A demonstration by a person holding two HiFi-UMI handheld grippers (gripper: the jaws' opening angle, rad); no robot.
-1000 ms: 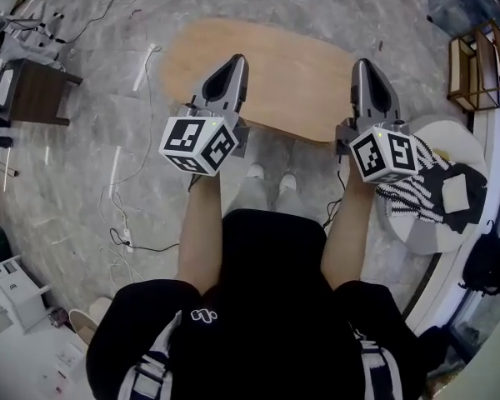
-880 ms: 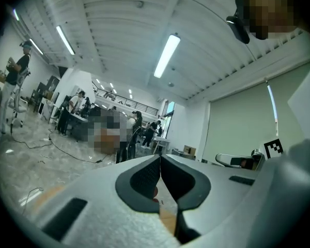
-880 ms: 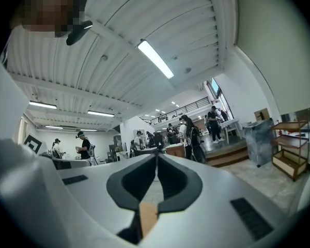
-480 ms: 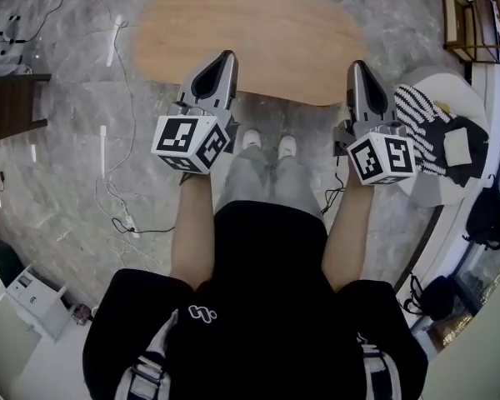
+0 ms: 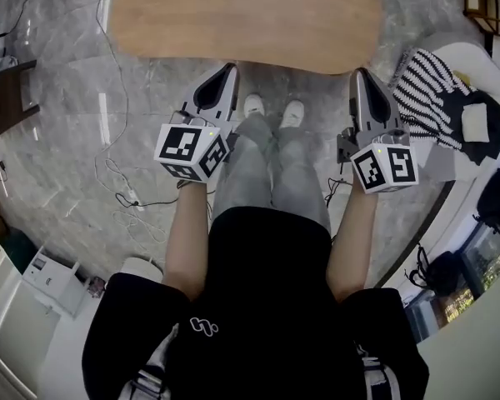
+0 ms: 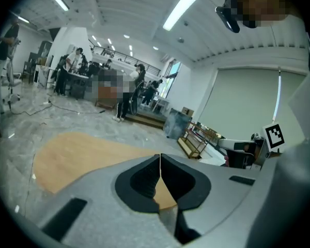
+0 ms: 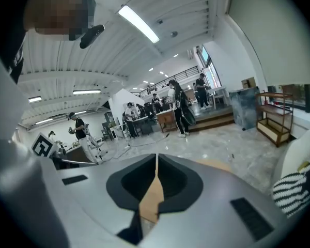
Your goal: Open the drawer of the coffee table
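Cables (image 5: 127, 194) — striped cloth (image 5: 433, 98) beside coffee table (image 5: 242, 19)

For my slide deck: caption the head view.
Standing person holds the shut, empty grey left gripper and right gripper short of an oval light-wood coffee table on marble floor.

The table (image 5: 242, 19) had a smooth, matt top of light wood, the floor (image 5: 58, 140) around it was glossy grey marbled stone, and the striped cloth (image 5: 433, 90) beside it looked knitted.
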